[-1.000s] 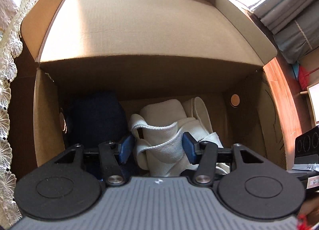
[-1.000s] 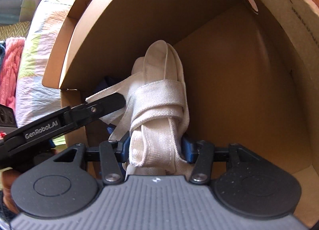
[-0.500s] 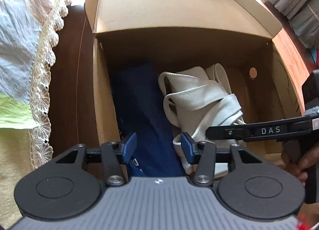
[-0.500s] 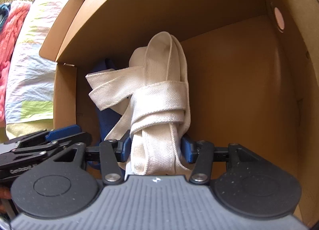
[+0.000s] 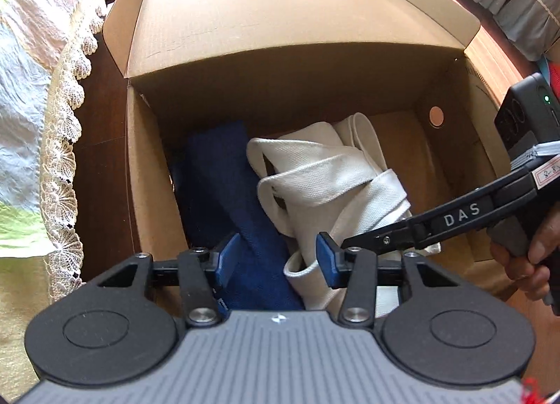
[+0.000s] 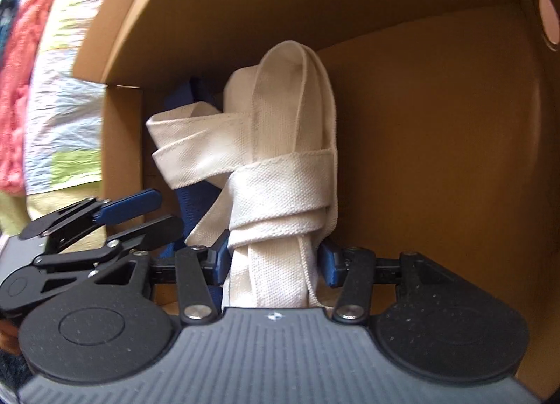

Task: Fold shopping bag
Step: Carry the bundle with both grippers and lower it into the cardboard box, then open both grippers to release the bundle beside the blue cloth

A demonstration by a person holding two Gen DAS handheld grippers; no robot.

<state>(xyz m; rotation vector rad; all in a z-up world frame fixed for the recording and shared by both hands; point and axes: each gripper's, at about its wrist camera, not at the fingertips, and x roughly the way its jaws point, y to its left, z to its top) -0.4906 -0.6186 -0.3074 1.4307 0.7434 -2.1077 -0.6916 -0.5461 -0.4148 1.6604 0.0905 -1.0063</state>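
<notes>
The right gripper (image 6: 274, 262) has its blue pads pressed against both sides of the white shopping bag (image 6: 280, 194), a rolled bundle of woven cloth tied round with its own strap, so it has hold of the bundle at its near end. The bag lies inside an open cardboard box (image 6: 437, 124), with its far end pointing toward the back wall. Just to its left, touching it, lies a dark blue folded bag (image 5: 224, 190) on the box floor.

The left gripper (image 5: 276, 258) hangs above the box with its jaws partly apart and nothing gripped; the blue cloth and the edge of the white bundle show below the gap. In the left wrist view the right gripper (image 5: 353, 246) comes in from the right, a hand (image 5: 525, 253) on its handle. The box flap (image 5: 280, 8) stands open at the back. A lace-edged cloth (image 5: 59, 145) lies to the left of the box on a dark wooden surface (image 5: 101, 166).
</notes>
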